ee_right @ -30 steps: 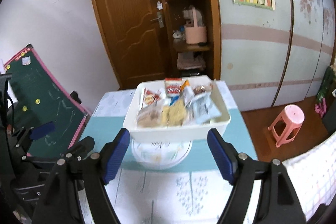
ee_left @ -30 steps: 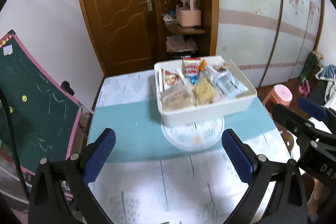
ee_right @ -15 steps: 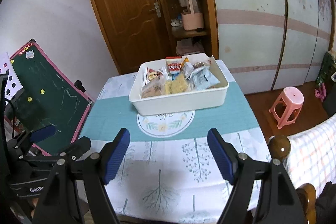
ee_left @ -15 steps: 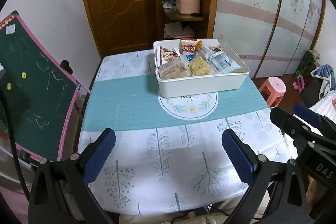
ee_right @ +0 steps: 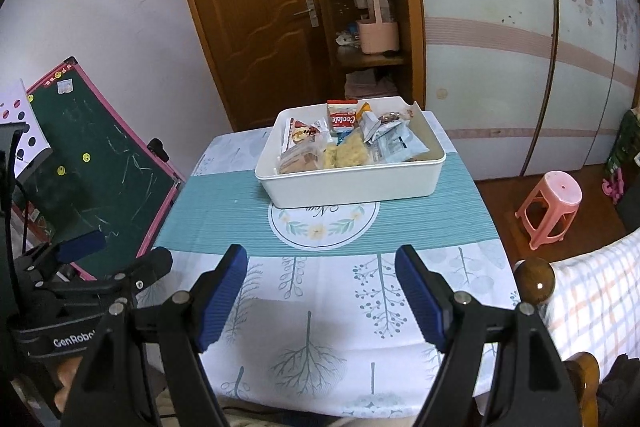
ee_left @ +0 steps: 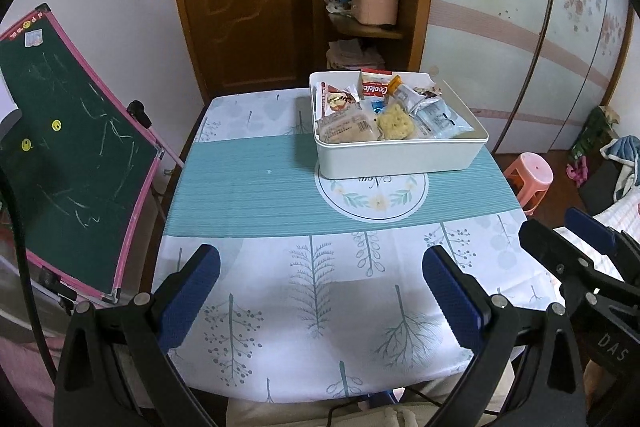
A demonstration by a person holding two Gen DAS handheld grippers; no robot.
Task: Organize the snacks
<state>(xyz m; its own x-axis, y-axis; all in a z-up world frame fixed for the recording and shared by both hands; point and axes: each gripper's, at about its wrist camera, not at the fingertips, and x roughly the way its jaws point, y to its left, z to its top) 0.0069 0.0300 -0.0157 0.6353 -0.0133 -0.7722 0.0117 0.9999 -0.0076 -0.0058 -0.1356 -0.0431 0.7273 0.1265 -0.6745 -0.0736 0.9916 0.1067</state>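
A white tub (ee_left: pixel 400 157) (ee_right: pixel 352 183) stands on the far half of the table, filled with several wrapped snacks: a red cookie pack (ee_left: pixel 374 86) (ee_right: pixel 341 117), a bread pack (ee_left: pixel 347 129), a yellow noodle block (ee_left: pixel 395 125) and pale blue pouches (ee_right: pixel 394 143). My left gripper (ee_left: pixel 320 301) hangs open over the near edge of the table, nothing between its blue pads. My right gripper (ee_right: pixel 320 297) is open as well, over the same near edge, empty. Each gripper shows at the side of the other's view. Both are well short of the tub.
The tablecloth (ee_left: pixel 312 287) has a teal band and a round emblem (ee_right: pixel 324 223) under the tub. A green chalkboard (ee_left: pixel 64 155) leans at the left. A pink stool (ee_right: pixel 550 207) stands on the floor at the right, beside a wooden chair knob (ee_right: pixel 534 279). A door and shelves are behind.
Both grippers have pulled back from the tub toward the near table edge, so the tub looks smaller and farther. Their jaws have stayed open.
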